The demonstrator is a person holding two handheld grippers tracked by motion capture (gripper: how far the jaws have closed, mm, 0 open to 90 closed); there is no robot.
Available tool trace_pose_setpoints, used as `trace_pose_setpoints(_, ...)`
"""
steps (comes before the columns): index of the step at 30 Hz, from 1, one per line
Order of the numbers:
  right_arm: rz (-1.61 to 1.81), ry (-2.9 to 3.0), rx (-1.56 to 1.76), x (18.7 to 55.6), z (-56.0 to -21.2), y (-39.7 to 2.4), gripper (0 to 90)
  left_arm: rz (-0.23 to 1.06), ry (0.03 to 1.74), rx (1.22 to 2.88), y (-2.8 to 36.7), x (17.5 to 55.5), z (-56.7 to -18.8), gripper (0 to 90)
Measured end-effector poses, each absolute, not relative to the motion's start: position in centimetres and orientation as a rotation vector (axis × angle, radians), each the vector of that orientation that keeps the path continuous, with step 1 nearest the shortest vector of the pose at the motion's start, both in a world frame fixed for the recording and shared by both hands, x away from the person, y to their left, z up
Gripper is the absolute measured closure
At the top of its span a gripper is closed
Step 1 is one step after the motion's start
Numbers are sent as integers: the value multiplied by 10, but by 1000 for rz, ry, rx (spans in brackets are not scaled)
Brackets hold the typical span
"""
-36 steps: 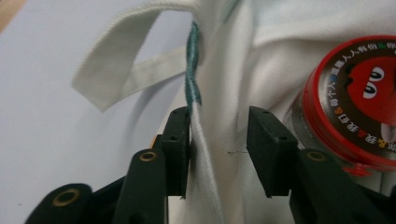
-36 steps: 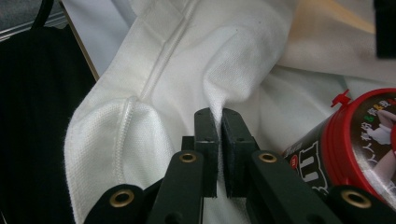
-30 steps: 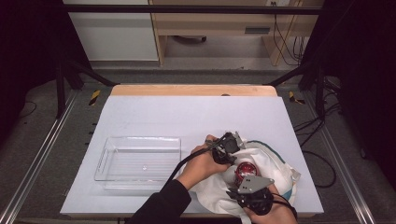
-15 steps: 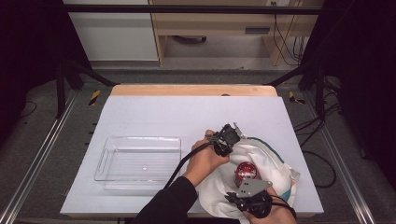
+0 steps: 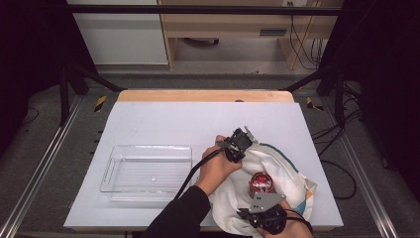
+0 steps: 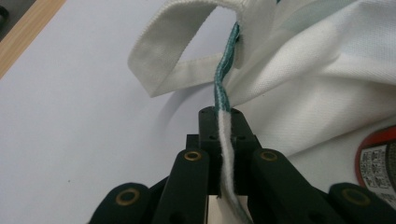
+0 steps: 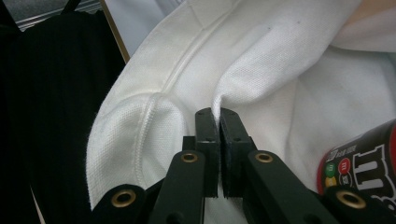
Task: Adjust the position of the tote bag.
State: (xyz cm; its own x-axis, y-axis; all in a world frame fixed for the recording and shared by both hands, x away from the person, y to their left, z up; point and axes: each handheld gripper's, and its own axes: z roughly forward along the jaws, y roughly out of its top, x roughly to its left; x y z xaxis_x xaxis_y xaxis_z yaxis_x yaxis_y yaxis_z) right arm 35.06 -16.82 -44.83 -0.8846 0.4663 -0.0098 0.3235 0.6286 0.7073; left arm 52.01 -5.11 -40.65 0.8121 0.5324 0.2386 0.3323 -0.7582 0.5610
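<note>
A white cloth bag (image 5: 285,166) with a teal-trimmed rim lies at the table's near right. A red can (image 5: 260,182) stands in its open mouth. My left gripper (image 5: 241,143) is at the bag's far rim. In the left gripper view it (image 6: 219,114) is shut on the white and teal rim edge (image 6: 224,84), next to a loop handle (image 6: 163,51). My right gripper (image 5: 246,213) is at the bag's near edge. In the right gripper view it (image 7: 218,116) is shut on a fold of white fabric (image 7: 243,79), with the can (image 7: 364,158) at the right.
A clear plastic tray (image 5: 111,171) sits empty on the white table top (image 5: 198,119), left of the bag. A dark sleeve (image 5: 178,213) crosses the near edge between tray and bag. The table's wooden far edge (image 5: 203,95) borders a dark floor.
My left gripper has shifted slightly away from the can toward the bag's far rim and closed on its edge. The bag's mouth stands wider around the can. The right gripper has kept still.
</note>
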Motion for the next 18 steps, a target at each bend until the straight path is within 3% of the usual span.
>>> trace_pose_setpoints(12,1117,2661,657,351,-449,-170,860,531,629,2494,-51,519,-409,870)
trace_pose_setpoints(18,1149,2645,690,351,-440,-173,675,502,625,2442,-44,510,-404,792)
